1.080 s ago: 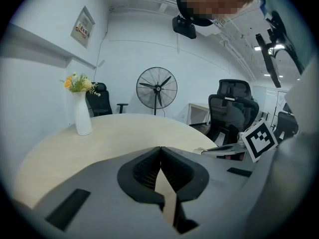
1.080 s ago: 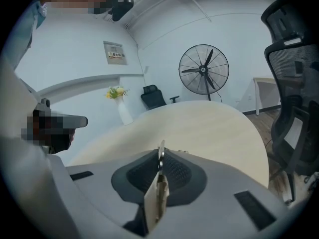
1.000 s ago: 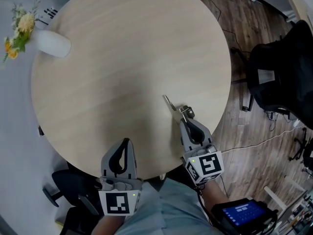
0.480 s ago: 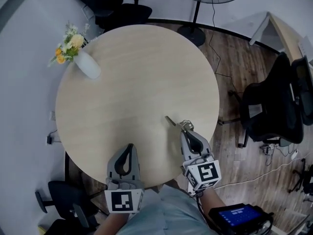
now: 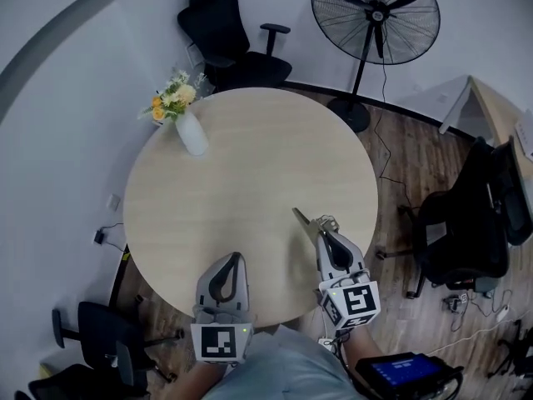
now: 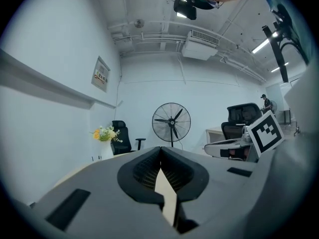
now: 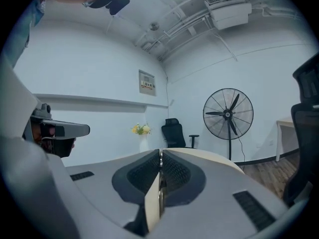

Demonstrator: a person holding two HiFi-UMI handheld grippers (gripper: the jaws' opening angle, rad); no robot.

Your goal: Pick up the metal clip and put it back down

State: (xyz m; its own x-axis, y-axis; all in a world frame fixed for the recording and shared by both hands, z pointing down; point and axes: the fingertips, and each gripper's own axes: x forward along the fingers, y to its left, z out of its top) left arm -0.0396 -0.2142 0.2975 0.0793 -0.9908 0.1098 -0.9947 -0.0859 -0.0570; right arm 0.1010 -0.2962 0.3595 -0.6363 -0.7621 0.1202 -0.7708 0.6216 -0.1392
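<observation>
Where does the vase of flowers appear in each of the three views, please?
Head view: the vase of flowers stands near the far left edge of the round table, upper left of centre.
Left gripper view: the vase of flowers is left of centre, just left of the black chair.
Right gripper view: the vase of flowers is slightly left of centre.
Shared landmark: the standing fan, right of the vase in every view.
</observation>
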